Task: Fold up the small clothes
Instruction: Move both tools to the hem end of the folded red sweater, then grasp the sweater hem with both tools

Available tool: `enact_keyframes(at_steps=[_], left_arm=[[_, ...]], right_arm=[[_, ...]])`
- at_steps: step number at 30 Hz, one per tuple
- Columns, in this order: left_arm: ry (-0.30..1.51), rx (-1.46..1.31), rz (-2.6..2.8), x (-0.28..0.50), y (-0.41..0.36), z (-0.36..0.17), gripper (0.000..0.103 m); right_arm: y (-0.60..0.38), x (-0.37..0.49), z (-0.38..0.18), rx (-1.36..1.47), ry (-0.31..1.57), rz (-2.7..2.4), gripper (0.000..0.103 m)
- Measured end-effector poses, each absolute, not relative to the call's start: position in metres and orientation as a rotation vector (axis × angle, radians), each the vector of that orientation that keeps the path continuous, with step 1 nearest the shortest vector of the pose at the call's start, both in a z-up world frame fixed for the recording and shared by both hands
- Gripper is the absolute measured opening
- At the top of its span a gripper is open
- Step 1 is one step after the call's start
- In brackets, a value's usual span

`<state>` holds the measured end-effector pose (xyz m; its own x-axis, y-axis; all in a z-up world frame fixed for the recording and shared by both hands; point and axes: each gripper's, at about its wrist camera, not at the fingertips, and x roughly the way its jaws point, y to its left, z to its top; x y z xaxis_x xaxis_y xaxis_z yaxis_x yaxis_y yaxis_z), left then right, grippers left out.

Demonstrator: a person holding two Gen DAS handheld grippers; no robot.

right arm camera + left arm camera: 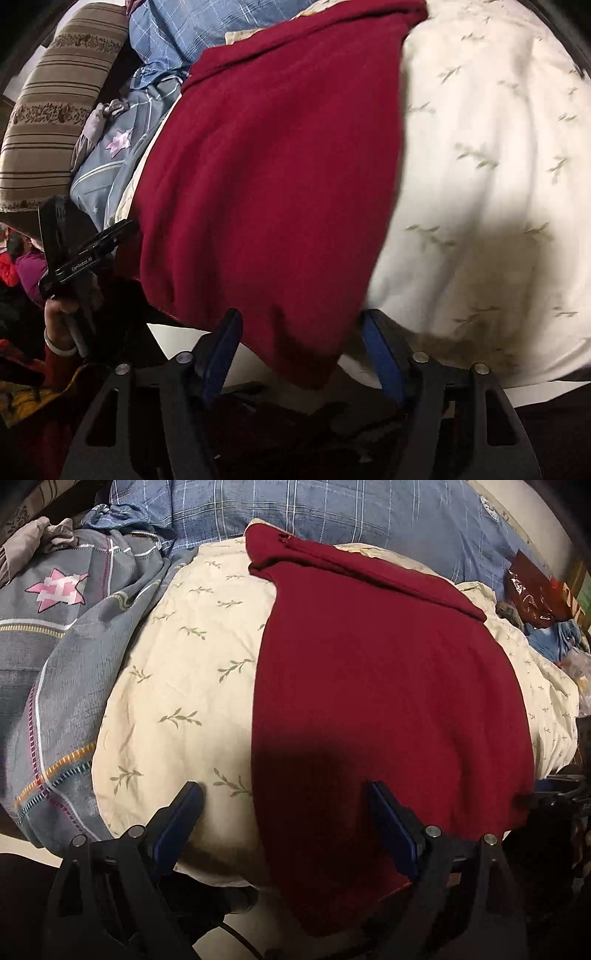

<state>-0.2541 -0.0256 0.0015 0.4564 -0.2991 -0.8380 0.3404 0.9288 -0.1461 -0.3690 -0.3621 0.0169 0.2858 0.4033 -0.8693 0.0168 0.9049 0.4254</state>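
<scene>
A dark red knit garment [376, 686] lies flat on a cream quilt with green sprigs [184, 672], one part folded over at its far end. My left gripper [284, 794] is open, its fingers astride the garment's near left edge, holding nothing. In the right wrist view the garment [273, 177] fills the middle, its near corner hanging over the quilt's edge. My right gripper [299, 325] is open with that corner between its blue-padded fingers [380, 354]; the jaws are apart and not closed on the cloth. The left gripper [81, 258] shows at the left in a hand.
A grey bedcover with a pink star [59, 590] lies to the left and a blue plaid cover [314, 509] behind. A striped brown pillow [55, 110] stands at the far left. Red plastic bags and clutter [535, 590] sit at the right edge.
</scene>
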Motion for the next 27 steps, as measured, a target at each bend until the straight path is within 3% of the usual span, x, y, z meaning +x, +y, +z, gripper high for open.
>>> enact_keyframes(at_steps=[1,3,6,15,18,19,20,21,27], left_arm=[[1.027,0.034,-0.396,-0.254,-0.024,0.001,0.091],[1.03,0.013,-0.402,-0.253,-0.022,0.001,0.091],[1.041,0.009,-0.402,-0.251,-0.022,0.0,0.091],[1.1,-0.034,-0.472,-0.255,-0.029,-0.002,0.09],[1.091,-0.003,-0.448,-0.257,-0.031,-0.002,0.068],[1.086,0.004,-0.438,-0.257,-0.031,-0.001,0.051],[1.084,0.0,-0.437,-0.257,-0.03,0.0,0.019],[1.1,-0.032,-0.454,-0.254,-0.026,0.002,0.006],[1.109,-0.121,-0.525,-0.247,-0.018,0.018,0.004]], right_arm=[[-0.357,-0.368,0.014,0.387,1.272,0.286,0.055],[-0.352,-0.369,0.011,0.393,1.282,0.311,0.03],[-0.349,-0.369,0.021,0.383,1.265,0.335,0.016],[-0.347,-0.364,0.048,0.416,1.192,0.374,0.015],[-0.347,-0.363,0.059,0.445,1.144,0.403,0.015],[-0.346,-0.361,0.062,0.457,1.127,0.409,0.015],[-0.348,-0.362,0.063,0.468,1.116,0.413,0.014],[-0.35,-0.362,0.065,0.485,1.106,0.421,0.014],[-0.367,-0.355,0.083,0.586,1.007,0.456,0.014]])
